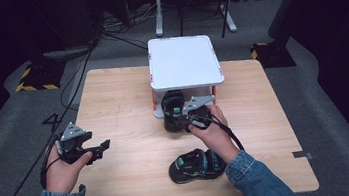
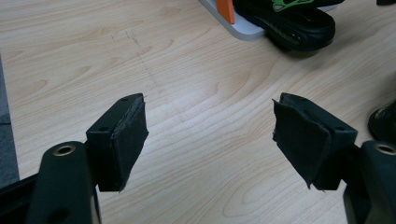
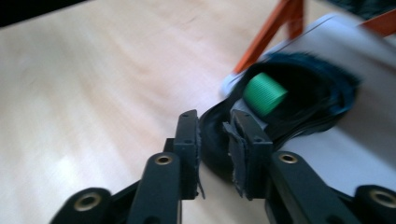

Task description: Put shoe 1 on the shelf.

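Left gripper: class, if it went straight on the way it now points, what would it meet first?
Probably bare table first; farther on, the left gripper lines up roughly with the black sandal at the white stand's edge. Depth is unclear.

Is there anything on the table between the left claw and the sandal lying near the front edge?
Nothing visible. The left claw is open over bare table, and only wood lies between it and the near sandal. The right claw grips the other sandal farther back.

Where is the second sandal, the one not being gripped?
In the high view, the loose sandal lies near the table's front edge, just beside the person's right sleeve.
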`<control>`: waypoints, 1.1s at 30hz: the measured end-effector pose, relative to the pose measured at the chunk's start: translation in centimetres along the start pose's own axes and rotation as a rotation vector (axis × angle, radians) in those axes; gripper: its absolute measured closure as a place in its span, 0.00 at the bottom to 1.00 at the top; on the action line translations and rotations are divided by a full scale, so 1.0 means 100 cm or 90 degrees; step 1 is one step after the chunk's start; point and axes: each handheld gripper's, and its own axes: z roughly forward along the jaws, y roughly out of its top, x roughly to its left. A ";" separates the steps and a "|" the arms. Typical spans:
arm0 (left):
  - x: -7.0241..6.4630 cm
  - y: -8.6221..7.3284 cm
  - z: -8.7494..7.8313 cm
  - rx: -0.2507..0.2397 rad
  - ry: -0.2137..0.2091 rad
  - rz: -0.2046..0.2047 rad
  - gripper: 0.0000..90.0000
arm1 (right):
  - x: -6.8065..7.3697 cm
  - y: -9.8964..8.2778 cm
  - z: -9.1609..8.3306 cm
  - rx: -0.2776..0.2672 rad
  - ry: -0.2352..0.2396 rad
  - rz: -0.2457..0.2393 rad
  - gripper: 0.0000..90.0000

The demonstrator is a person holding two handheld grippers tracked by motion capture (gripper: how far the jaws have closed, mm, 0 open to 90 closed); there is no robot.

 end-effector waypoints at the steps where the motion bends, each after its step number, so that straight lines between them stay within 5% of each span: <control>1: 0.000 0.000 0.000 -0.002 0.002 -0.001 0.29 | 0.002 -0.001 0.001 0.019 0.016 -0.006 0.87; 6: 0.000 0.000 -0.001 -0.002 0.002 0.001 0.29 | 0.006 -0.007 0.021 0.123 0.070 -0.020 0.89; 10: 0.000 0.000 0.000 -0.002 0.000 -0.002 0.29 | 0.003 -0.013 0.043 0.156 0.057 -0.033 0.90; 16: 0.002 -0.001 0.000 -0.001 0.003 -0.003 0.29 | -0.010 -0.010 0.052 0.134 0.030 -0.032 1.00; 18: 0.002 -0.001 0.000 -0.002 0.003 -0.002 0.29 | -0.013 -0.007 0.056 0.139 -0.014 -0.059 0.99; 23: 0.001 -0.001 0.000 -0.001 0.001 -0.003 0.29 | -0.024 -0.004 0.071 0.121 -0.049 -0.095 0.89; 26: 0.002 -0.001 0.000 -0.001 0.000 -0.002 0.29 | -0.029 -0.001 0.083 0.118 -0.115 -0.141 0.79; 30: 0.004 -0.002 0.001 0.002 0.002 -0.004 0.29 | -0.043 -0.001 0.091 0.108 -0.117 -0.102 0.77; 33: 0.004 -0.003 0.002 0.004 0.000 -0.006 0.29 | -0.049 -0.001 0.097 0.084 -0.127 -0.092 0.66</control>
